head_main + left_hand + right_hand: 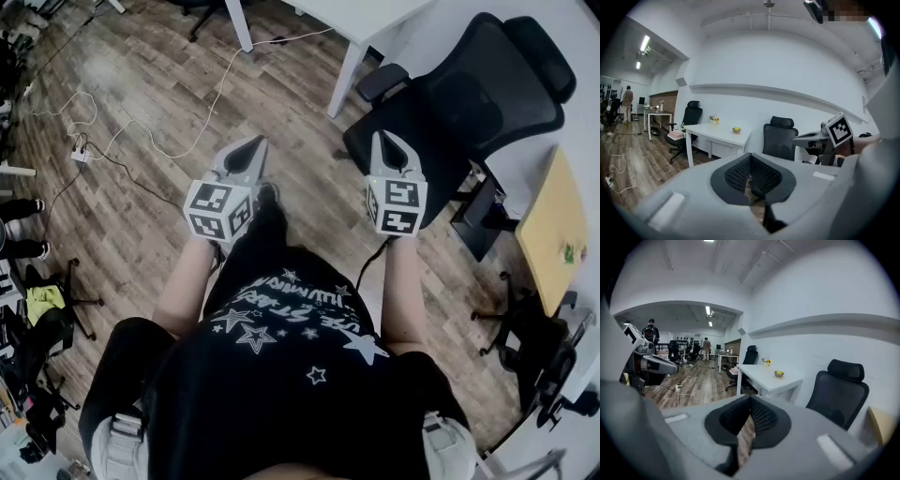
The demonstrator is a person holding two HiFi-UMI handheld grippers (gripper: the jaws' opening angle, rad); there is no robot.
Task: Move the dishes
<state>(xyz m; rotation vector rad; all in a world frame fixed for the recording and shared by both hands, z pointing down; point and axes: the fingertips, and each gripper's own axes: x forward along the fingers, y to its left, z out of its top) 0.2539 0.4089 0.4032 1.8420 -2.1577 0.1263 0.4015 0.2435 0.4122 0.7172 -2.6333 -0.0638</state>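
A small bowl with something yellow in it (pixel 736 130) (pixel 779 374) sits on a saucer on a white table (pixel 719 135) (pixel 771 383) by the wall, well ahead of both grippers. My left gripper (pixel 251 145) (pixel 750 155) is shut and empty, held over the wooden floor. At the same height my right gripper (pixel 382 141) (pixel 750 400) is also shut and empty, just in front of a black office chair (pixel 469 103). In the head view only a corner of the white table (pixel 366 19) shows, and the bowl is out of sight there.
A flower pot (pixel 714 120) (pixel 766 362) stands farther along the table. A cable and a power strip (pixel 80 153) lie on the floor to the left. A wooden tabletop (pixel 548 230) is at the right. People stand far off down the room (pixel 706 348).
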